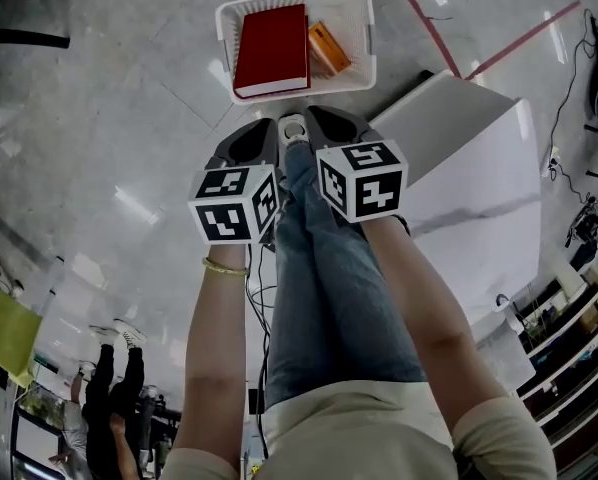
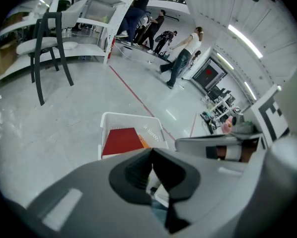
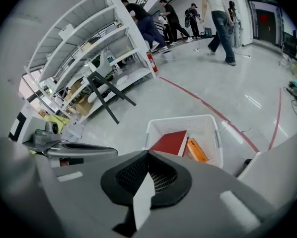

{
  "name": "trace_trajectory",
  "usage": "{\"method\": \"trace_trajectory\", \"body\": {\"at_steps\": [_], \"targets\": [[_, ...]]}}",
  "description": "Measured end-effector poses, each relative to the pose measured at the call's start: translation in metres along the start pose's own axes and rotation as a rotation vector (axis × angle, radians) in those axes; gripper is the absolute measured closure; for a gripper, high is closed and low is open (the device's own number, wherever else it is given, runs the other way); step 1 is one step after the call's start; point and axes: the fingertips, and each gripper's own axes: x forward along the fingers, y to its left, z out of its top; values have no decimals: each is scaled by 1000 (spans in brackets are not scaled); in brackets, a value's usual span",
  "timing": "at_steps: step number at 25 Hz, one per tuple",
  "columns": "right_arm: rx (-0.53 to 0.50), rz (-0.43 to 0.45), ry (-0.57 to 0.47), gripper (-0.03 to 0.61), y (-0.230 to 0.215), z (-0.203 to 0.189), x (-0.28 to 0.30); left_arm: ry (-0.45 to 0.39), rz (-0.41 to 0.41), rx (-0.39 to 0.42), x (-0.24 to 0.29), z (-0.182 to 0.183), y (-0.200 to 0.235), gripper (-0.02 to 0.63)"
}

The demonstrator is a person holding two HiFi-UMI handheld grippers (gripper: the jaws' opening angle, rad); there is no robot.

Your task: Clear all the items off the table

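A white basket (image 1: 224, 30) stands on the floor ahead of me, also in the left gripper view (image 2: 109, 119) and the right gripper view (image 3: 154, 126). Inside lie a red book (image 1: 272, 48) (image 2: 119, 140) (image 3: 171, 143) and an orange box (image 1: 329, 48) (image 3: 197, 150). My left gripper (image 1: 271, 125) (image 2: 152, 150) and right gripper (image 1: 315, 113) (image 3: 148, 153) hang side by side above my legs, short of the basket. Both are shut with their tips touching, and I see nothing held in either.
A white table (image 1: 479, 188) stands at my right, its top bare where I see it. Red tape lines (image 1: 424, 23) cross the shiny floor. Shelving (image 3: 96, 43) and a dark chair (image 2: 49, 53) stand to the left, and several people (image 2: 181, 63) are farther off.
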Motion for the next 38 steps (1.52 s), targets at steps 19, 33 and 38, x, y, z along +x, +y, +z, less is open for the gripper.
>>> {"method": "trace_trajectory", "body": {"at_steps": [19, 33, 38], "targets": [[-11, 11, -112, 580, 36, -27, -91, -62, -28, 85, -77, -24, -65, 604], [-83, 7, -165, 580, 82, -34, -202, -120, -120, 80, -173, -24, -137, 604], [-130, 1, -195, 580, 97, -29, -245, -139, -102, 117, -214, -21, -161, 604]]}}
